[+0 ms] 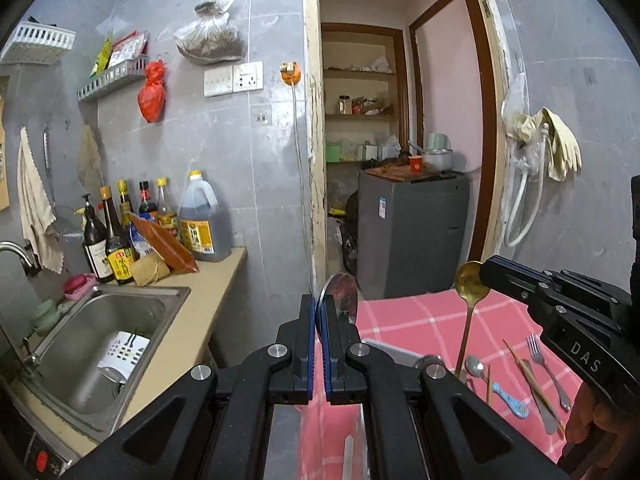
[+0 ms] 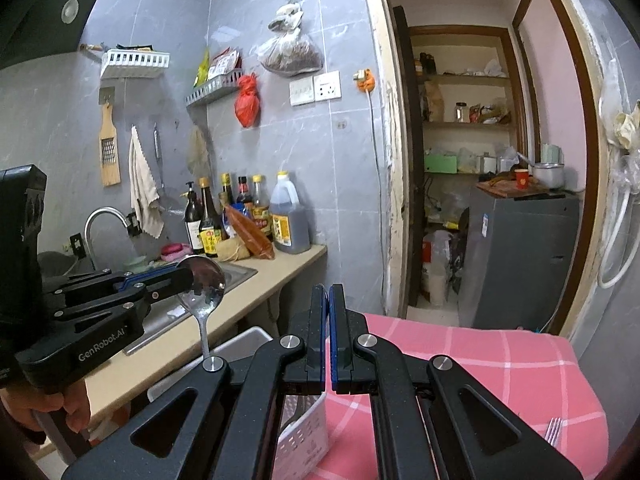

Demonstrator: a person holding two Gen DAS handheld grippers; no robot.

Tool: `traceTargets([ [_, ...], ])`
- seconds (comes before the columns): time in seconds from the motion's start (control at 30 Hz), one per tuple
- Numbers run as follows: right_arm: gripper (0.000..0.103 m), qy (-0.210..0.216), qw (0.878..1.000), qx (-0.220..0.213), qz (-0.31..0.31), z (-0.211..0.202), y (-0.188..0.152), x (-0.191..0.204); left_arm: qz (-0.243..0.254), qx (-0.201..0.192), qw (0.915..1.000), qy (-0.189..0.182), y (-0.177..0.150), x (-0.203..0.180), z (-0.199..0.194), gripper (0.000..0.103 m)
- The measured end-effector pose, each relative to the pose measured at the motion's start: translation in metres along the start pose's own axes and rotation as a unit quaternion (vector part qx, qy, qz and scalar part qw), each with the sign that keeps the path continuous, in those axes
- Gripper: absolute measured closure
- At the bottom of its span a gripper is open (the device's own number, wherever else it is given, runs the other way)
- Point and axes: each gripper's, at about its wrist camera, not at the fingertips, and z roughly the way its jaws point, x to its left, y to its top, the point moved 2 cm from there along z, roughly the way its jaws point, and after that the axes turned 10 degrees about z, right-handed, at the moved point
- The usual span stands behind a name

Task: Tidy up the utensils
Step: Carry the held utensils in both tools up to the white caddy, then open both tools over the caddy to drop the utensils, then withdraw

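My left gripper (image 1: 320, 308) is shut on a silver spoon (image 1: 340, 296) at its bowl. In the right wrist view the left gripper (image 2: 186, 278) comes in from the left, and the silver spoon (image 2: 204, 280) hangs handle-down from it. My right gripper (image 1: 486, 276) is shut on the bowl of a gold spoon (image 1: 470, 284), whose long handle points down at the table. In its own view the right gripper (image 2: 329, 300) is closed and hides that spoon. A white perforated utensil basket (image 2: 304, 436) sits below the right gripper's fingers.
On the pink checked tablecloth (image 1: 420, 320) lie a small spoon (image 1: 474, 366), a blue spoon (image 1: 510, 400), chopsticks (image 1: 532, 384) and a fork (image 1: 546, 368). To the left are a steel sink (image 1: 100, 340), a counter (image 1: 192, 320) and sauce bottles (image 1: 120, 248). A doorway opens behind the table.
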Motion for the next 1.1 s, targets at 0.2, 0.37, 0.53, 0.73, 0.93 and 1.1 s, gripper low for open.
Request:
traceTargets([
  [0.2,0.100,0.005,1.000,0.018,0.004,0.001,-0.013,-0.002,-0.017,0.014,0.9995,-0.023,-0.012,0.000,0.003,0.099],
  [0.37,0.100,0.013,0.999,0.038,0.013,0.001,-0.020,-0.004,-0.039,0.028,0.9972,-0.057,-0.018,0.000,0.004,0.098],
  [0.53,0.099,0.018,0.998,0.053,0.020,0.002,-0.027,-0.008,-0.058,0.037,0.9943,-0.082,-0.023,0.001,0.003,0.096],
  [0.73,0.099,0.020,0.998,0.056,0.027,-0.005,-0.028,-0.014,-0.075,0.045,0.9907,-0.104,-0.028,-0.002,0.000,0.090],
  [0.93,0.073,0.016,0.998,0.043,0.041,-0.019,-0.021,-0.025,-0.093,0.034,0.9896,-0.105,-0.025,-0.004,-0.011,0.071],
  [1.1,0.060,0.003,0.998,0.028,0.052,-0.036,-0.010,-0.039,-0.101,0.021,0.9899,-0.097,-0.015,-0.011,-0.018,0.056],
])
